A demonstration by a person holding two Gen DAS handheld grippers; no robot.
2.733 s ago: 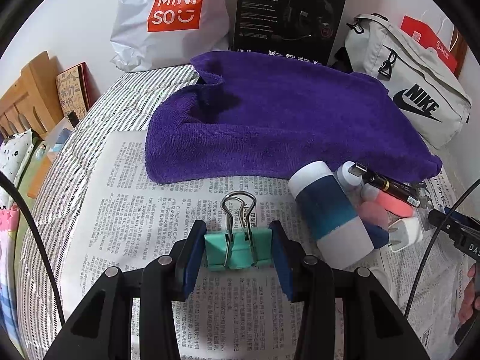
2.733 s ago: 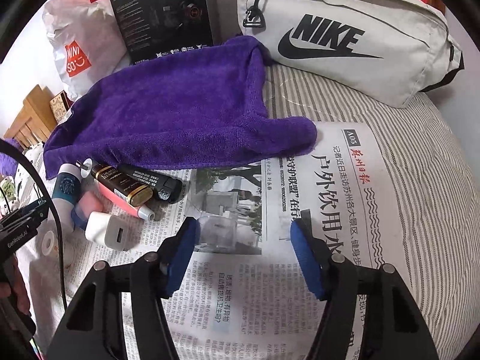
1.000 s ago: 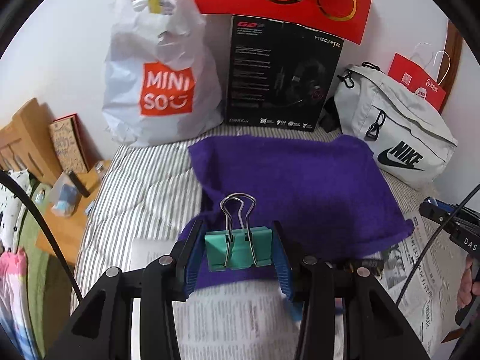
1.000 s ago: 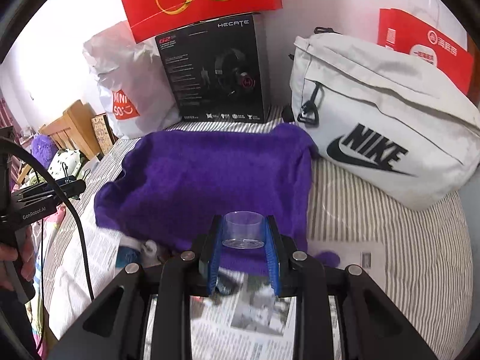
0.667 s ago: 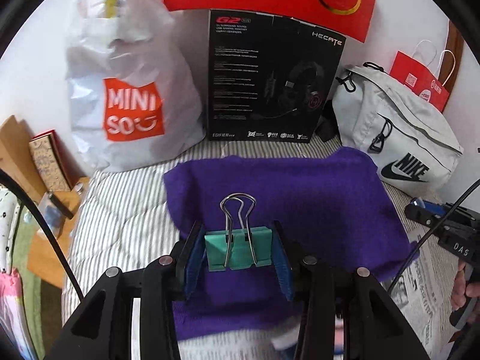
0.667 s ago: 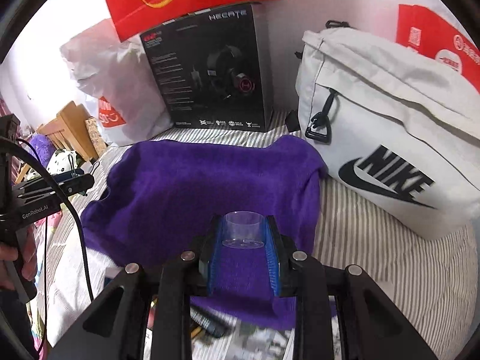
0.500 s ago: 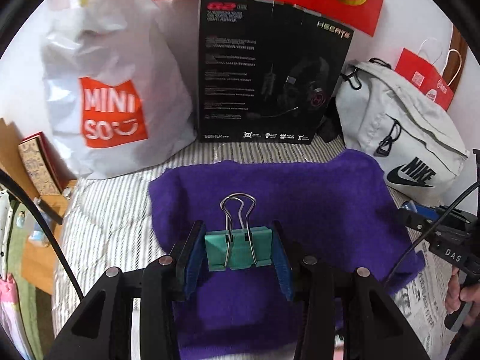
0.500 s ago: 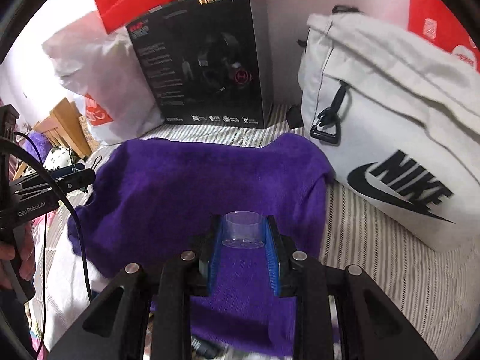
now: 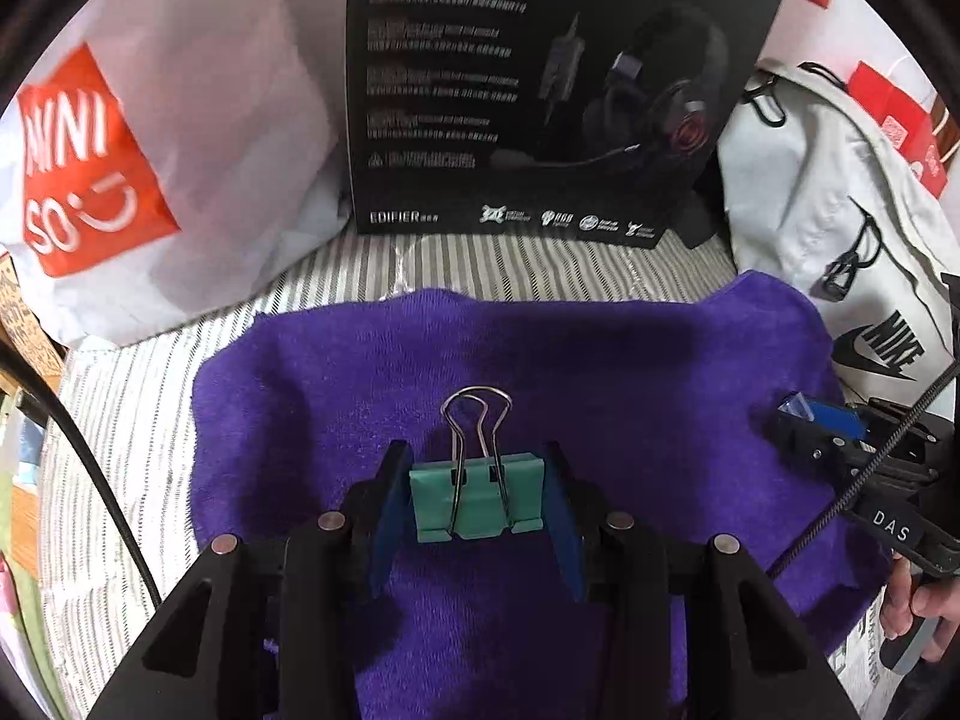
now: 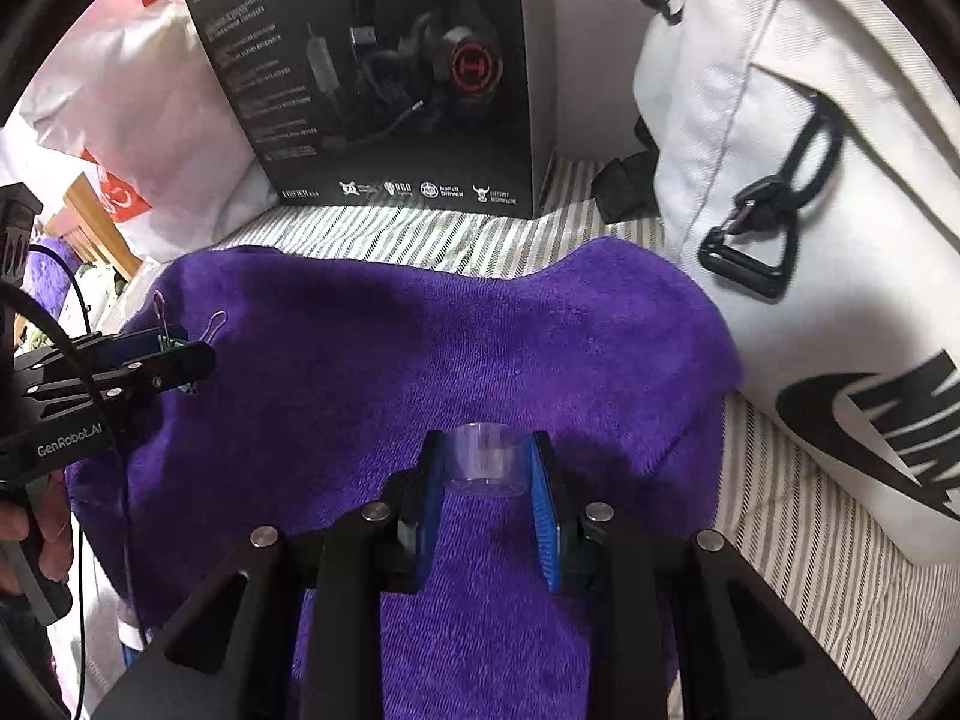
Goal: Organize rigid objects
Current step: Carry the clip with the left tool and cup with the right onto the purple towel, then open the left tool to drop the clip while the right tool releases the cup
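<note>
Above the purple towel [image 9: 630, 384], left tool [image 9: 477, 501] grips the binder clip [image 9: 477, 504], right tool [image 10: 487, 483] pinches the clear cup [image 10: 487, 459], towel directly beneath both

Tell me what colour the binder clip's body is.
Teal green, with silver wire handles; the binder clip shows best in the left wrist view.

Both grippers have left the newspaper and now hang over the purple towel [image 9: 630, 372], headset box [image 9: 540, 90] looming closer ahead. Right gripper [image 10: 487, 480], open and empty 2.7 s ago, now pinches a clear cup [image 10: 487, 462]. Pile of bottles and charger has dropped out of both views.
</note>
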